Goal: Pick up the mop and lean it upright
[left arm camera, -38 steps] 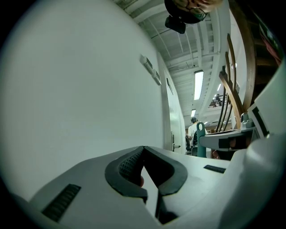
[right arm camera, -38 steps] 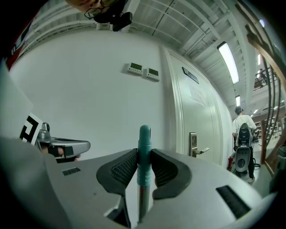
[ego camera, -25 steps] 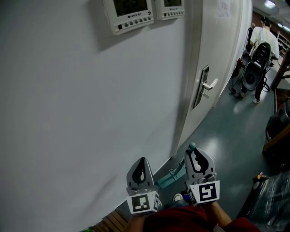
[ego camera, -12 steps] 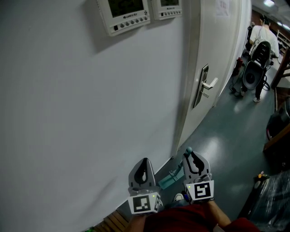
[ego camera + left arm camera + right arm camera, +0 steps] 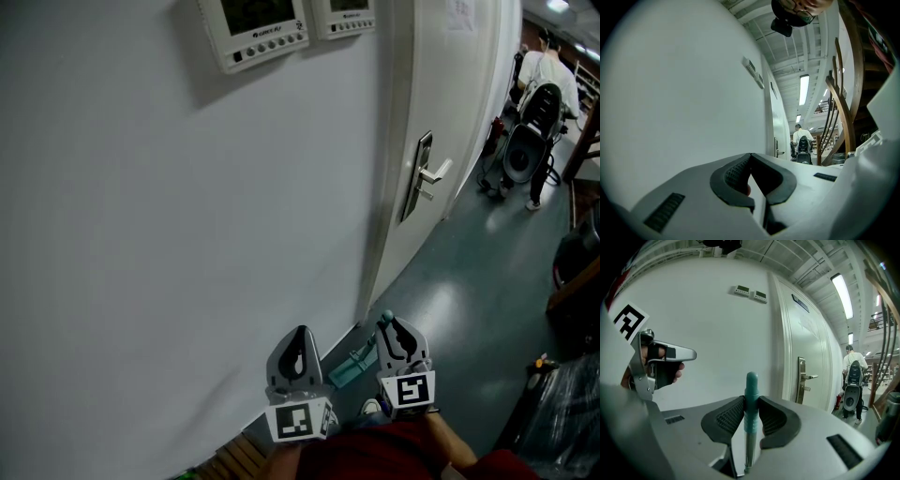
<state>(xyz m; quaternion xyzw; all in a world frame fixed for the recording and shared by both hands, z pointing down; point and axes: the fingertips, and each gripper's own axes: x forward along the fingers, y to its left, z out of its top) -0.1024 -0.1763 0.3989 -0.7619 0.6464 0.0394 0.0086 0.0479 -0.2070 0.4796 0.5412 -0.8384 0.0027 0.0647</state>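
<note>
The mop's teal handle grip stands upright between the pads of my right gripper, which is shut on it; its rounded tip sticks out above the jaws. In the head view the right gripper is low and close to my body, with the handle tip at its top. The teal mop head lies on the floor at the foot of the white wall. My left gripper hangs just left of it, its jaws shut with nothing in them.
A white wall fills the left, with two control panels high up. A white door with a lever handle stands beyond. A person beside a black wheeled seat is far right. Dark bags lie at the lower right.
My right gripper has sunk lower with the mop handle in it, drawing nearer to my body. The left gripper has stayed where it was.
</note>
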